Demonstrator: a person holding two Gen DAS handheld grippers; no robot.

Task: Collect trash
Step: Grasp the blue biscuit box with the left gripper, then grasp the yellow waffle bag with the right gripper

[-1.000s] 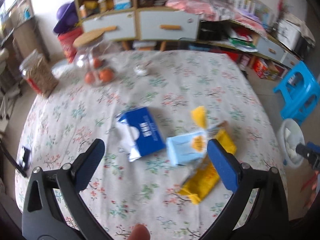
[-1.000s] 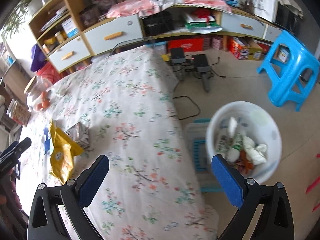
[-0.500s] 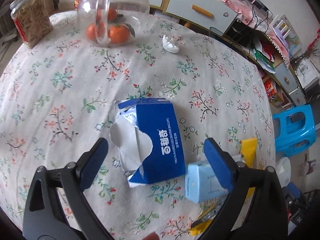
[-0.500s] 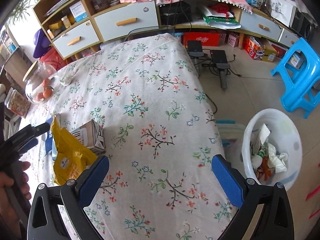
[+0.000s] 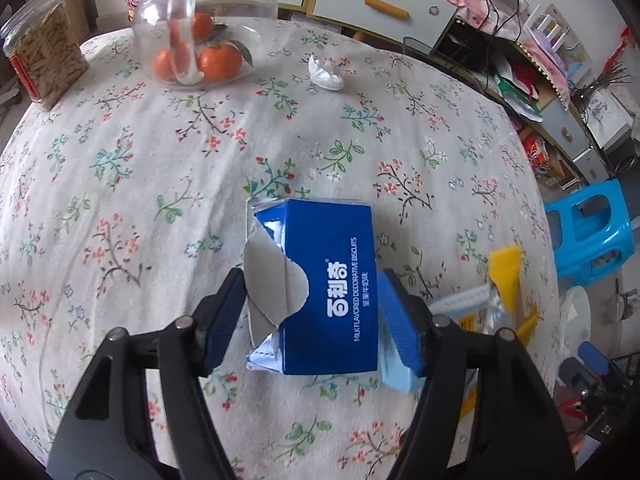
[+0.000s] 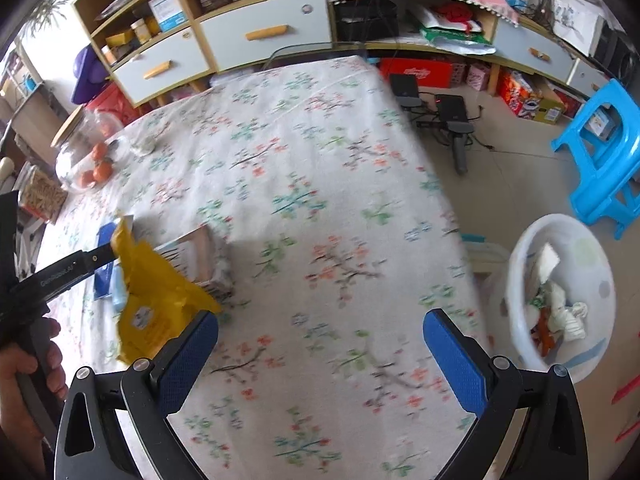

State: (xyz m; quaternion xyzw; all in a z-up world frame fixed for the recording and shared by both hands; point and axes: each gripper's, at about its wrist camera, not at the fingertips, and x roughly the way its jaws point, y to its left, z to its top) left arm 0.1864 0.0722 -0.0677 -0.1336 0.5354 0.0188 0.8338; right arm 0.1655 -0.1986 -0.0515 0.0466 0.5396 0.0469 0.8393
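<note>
A torn blue biscuit box lies on the flowered tablecloth. My left gripper points down over it, its jaws closing with the box between them and both pads against its sides. A light blue packet and a yellow bag lie just right of the box. My right gripper hangs open above the cloth with nothing between its fingers. Its left finger is beside the yellow bag and a brown carton. A white waste basket with trash stands on the floor to the right.
A glass jar of oranges, a snack jar and a crumpled tissue sit at the table's far side. A blue stool stands near the basket. Drawers and shelves line the wall. A hand holds the left gripper.
My left gripper has come down over the blue box and its jaws have narrowed onto it. My right gripper has swung from the basket toward the yellow bag.
</note>
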